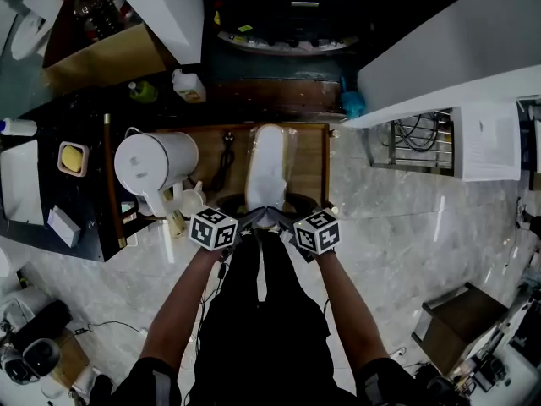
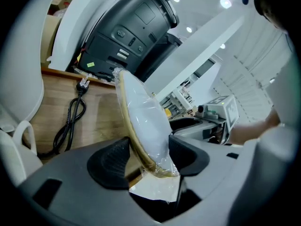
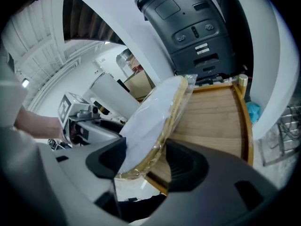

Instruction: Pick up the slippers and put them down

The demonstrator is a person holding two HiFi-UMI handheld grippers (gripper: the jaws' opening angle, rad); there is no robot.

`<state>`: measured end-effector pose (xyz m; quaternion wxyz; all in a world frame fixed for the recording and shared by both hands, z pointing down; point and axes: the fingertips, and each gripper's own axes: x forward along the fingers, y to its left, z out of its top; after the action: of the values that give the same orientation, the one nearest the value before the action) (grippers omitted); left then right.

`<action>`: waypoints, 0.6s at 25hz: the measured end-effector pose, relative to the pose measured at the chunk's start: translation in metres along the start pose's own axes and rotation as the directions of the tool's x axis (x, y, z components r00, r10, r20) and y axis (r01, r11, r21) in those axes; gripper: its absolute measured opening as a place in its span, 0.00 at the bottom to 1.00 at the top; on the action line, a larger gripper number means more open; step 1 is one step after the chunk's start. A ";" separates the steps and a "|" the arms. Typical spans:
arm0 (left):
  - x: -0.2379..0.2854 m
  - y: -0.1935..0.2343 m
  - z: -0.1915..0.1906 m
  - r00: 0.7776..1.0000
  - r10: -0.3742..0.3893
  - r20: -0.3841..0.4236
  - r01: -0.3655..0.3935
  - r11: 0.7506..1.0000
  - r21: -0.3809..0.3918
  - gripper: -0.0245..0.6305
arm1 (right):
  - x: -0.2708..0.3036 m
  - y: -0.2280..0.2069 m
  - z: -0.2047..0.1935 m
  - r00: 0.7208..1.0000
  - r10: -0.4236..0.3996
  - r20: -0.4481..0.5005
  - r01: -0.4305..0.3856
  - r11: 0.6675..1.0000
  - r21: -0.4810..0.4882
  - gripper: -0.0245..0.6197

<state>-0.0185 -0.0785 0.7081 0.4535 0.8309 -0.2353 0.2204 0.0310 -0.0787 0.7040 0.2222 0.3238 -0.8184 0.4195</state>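
Now, in the head view, the slippers [image 1: 269, 166] are lying long-ways over the wooden tray [image 1: 311, 167]. They are pointing straight away from the person, from the tray's near edge toward its far edge. The left gripper [image 1: 258, 219] and the right gripper [image 1: 283, 220] are both sitting at the near end of the slippers, one on each side and close together. Neither one is nearer than the other. A white jug [image 1: 156, 161] is standing by the tray's left edge.

Next, in the left gripper view, the left gripper [image 2: 148, 159] is pinching the near end of the slippers [image 2: 143, 119] between its two jaws. The slippers are white with a tan edge, and they are sitting inside a clear wrap [image 2: 157, 185]. They are tipping up on their side and reaching ahead over the tray [image 2: 94, 102]. A black cable [image 2: 70, 121] is lying on the tray to the left, well apart from them.

Last, in the right gripper view, the right gripper [image 3: 146, 161] is squeezing the same near end of the slippers [image 3: 153, 121] from the other side. The bare wood of the tray [image 3: 211, 121] is showing ahead and to the right. I think setting them down is going to mean lowering them along that same line.
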 end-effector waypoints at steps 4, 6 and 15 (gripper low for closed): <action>-0.012 -0.012 0.004 1.000 0.005 0.019 -0.005 1.000 0.012 0.44 | -0.011 0.012 0.006 1.000 0.004 0.017 -0.004 1.000 -0.012 0.46; -0.020 -0.018 0.005 0.999 0.008 0.031 -0.009 1.000 0.014 0.44 | -0.016 0.020 0.008 1.000 0.007 0.025 -0.006 1.000 -0.020 0.46; -0.053 -0.054 0.006 0.996 -0.001 0.090 0.000 1.000 0.010 0.44 | -0.050 0.059 0.017 0.997 -0.012 0.074 0.016 0.998 -0.057 0.45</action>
<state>-0.0281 -0.0479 0.6393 0.4385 0.8423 -0.2540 0.1838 0.0218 -0.0494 0.6313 0.2041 0.3381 -0.8354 0.3822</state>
